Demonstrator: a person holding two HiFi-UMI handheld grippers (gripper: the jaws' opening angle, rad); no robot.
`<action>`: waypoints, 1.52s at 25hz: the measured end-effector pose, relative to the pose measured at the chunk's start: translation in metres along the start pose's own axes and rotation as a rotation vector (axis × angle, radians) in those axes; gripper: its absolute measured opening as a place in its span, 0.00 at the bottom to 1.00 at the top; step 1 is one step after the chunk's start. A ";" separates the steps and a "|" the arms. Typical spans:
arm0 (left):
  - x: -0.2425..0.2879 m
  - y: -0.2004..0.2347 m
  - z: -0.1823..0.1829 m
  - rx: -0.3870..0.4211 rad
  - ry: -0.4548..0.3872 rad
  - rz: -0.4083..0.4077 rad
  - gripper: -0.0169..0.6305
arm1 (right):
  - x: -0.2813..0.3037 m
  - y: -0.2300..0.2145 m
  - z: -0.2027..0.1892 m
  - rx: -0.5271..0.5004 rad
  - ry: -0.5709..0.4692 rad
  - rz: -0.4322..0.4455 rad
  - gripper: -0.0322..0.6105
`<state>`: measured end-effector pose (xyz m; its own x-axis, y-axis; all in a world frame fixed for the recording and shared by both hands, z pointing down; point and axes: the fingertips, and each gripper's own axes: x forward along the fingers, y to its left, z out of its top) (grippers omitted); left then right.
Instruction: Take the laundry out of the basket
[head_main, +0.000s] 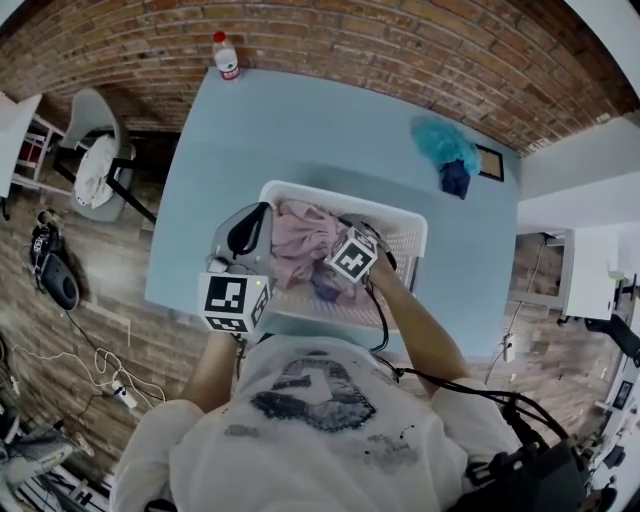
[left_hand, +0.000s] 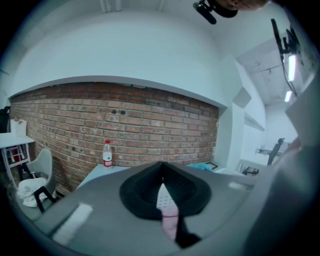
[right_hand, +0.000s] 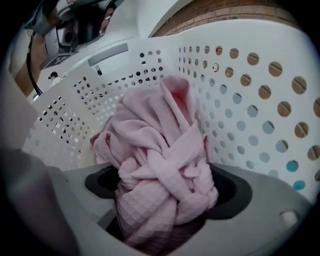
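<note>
A pink waffle-textured cloth (right_hand: 155, 135) lies bunched and twisted inside the white perforated plastic basket (head_main: 405, 232); in the head view it is seen in the left and middle part of that basket. The near end of the bundle is clamped between the jaws of the right gripper (right_hand: 165, 187), which are closed onto it from both sides. The rest of the cloth is drawn out ahead of the jaws, so its long axis is laid roughly along the gripper's own line of sight, toward the basket's wall. That wall is seen around the cloth on every side in the right gripper view, so the load is judged to sit below the rim.

The left gripper (left_hand: 161, 172) is held at the basket's near left corner and is pointed across the table toward the brick wall. Its pads are brought together at the tips and nothing is gripped between them. Only a narrow wedge is left open, through which a sliver of basket and pink cloth can be made out.

Since the cloth is held by the right gripper alone, the coming move is judged to be an upward lift over the rim, then a carry sideways to the pale blue table (head_main: 300, 120). Enough height must be gained for the free end to clear the wall. Bare table is seen beyond the basket, and a teal cloth (head_main: 440, 142) lies well apart at the far right.
</note>
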<state>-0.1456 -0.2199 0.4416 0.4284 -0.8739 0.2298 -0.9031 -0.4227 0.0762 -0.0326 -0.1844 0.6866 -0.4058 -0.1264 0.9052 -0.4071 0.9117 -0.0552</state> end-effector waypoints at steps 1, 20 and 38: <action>0.000 0.000 -0.001 -0.002 0.002 0.000 0.01 | -0.001 0.001 0.000 -0.008 0.001 0.007 0.82; -0.010 0.014 -0.002 -0.015 0.003 -0.010 0.01 | -0.041 0.015 0.009 -0.037 -0.086 0.005 0.46; -0.018 0.021 0.017 0.016 -0.045 -0.065 0.01 | -0.118 0.007 0.046 0.249 -0.412 -0.102 0.42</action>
<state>-0.1721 -0.2170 0.4220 0.4875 -0.8542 0.1809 -0.8728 -0.4825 0.0740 -0.0252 -0.1807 0.5602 -0.6232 -0.4004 0.6718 -0.6244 0.7720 -0.1191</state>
